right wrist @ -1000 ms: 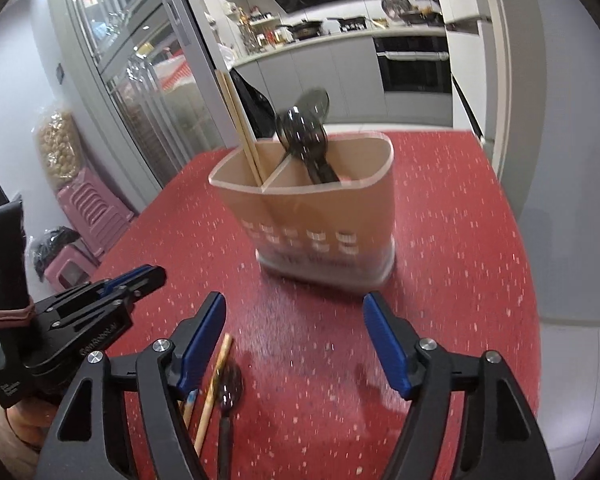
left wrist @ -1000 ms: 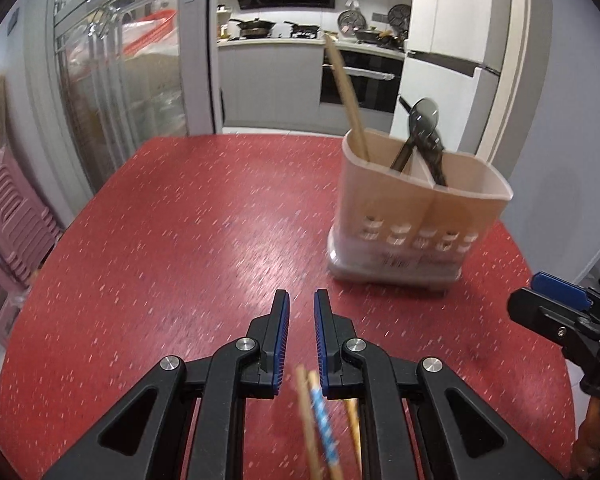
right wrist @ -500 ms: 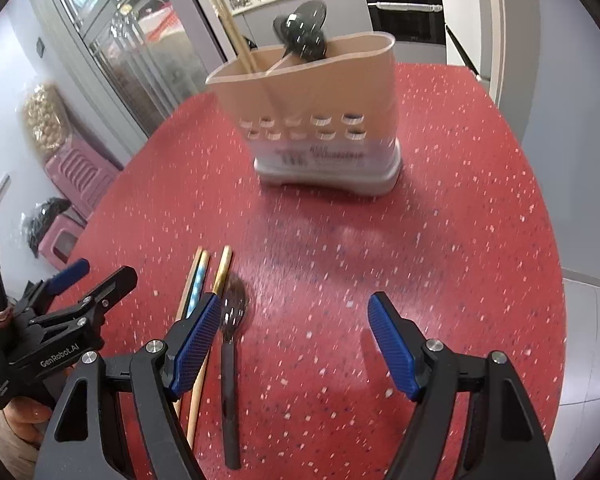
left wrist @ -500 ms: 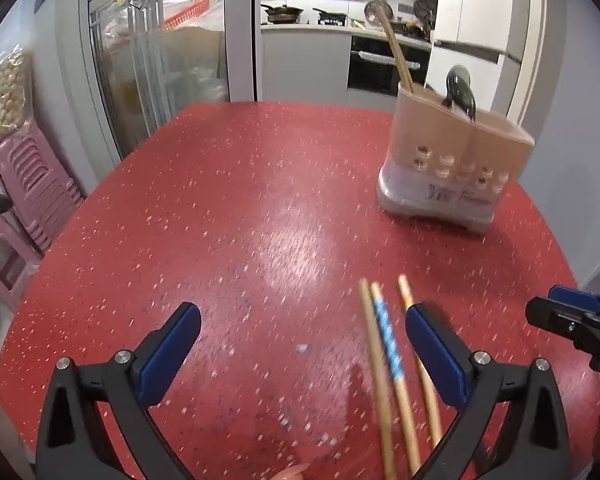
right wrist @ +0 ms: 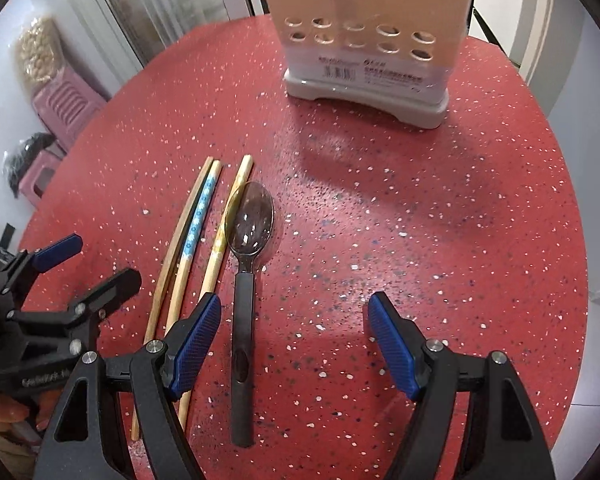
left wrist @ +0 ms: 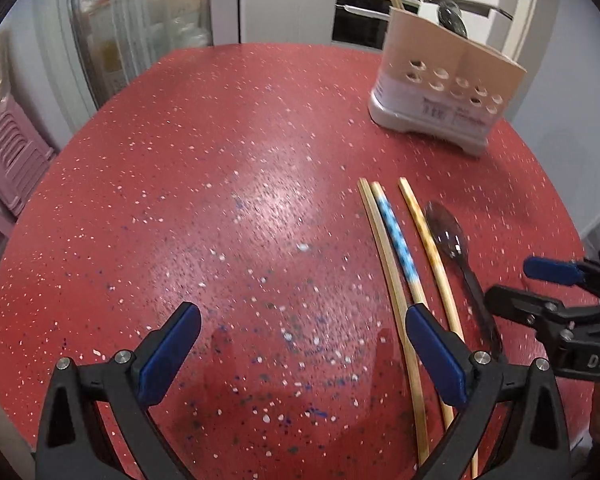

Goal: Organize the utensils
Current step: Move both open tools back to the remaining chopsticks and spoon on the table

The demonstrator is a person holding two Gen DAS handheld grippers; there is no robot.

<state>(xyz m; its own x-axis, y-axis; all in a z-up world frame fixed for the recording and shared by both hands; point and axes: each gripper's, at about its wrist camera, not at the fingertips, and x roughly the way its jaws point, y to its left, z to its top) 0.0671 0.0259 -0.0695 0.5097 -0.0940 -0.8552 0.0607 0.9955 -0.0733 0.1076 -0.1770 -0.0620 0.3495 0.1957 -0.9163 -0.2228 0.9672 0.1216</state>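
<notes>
Since a sec ago both tools have dropped toward the table (left wrist: 204,128), and my left gripper (left wrist: 300,344) has gone from nearly shut to wide; it's empty now. Caddy (right wrist: 364,36), close ahead earlier, now sits far back. Right gripper (right wrist: 296,336) hangs part open w/ nothing between the pads.

Loose items lie on the near part of the table, parallel, pointing toward the caddy: plain chopstick (left wrist: 384,256), blue-patterned chopstick (left wrist: 396,236), yellowish chopstick (left wrist: 432,256), then dark spoon (right wrist: 246,264) furthest right. First two chopsticks touch or nearly so; third lies apart, just beside the spoon bowl.

Handling, my guess:
- Chopsticks: light, stiff, thin, prob. smooth. They lie flat, so hard to get under and likely to roll or pivot. Best pinched across the shaft near mid-length, one at a time.
- Spoon: light plastic by the look, stiff. Take the handle, not the bowl, which is curved and would slip.

View diffs:
- Left cam shows utensils standing above the caddy rim: a wooden stick on the left, a dark spoon on the right. Right cam crops them at the top edge.
- Right cam shows the spoon's full handle, lying between my right tool's pads but untouched. In the left cam its handle end is hidden behind the right tool.
- Right cam also shows the caddy's front label and holes squarely.
</notes>
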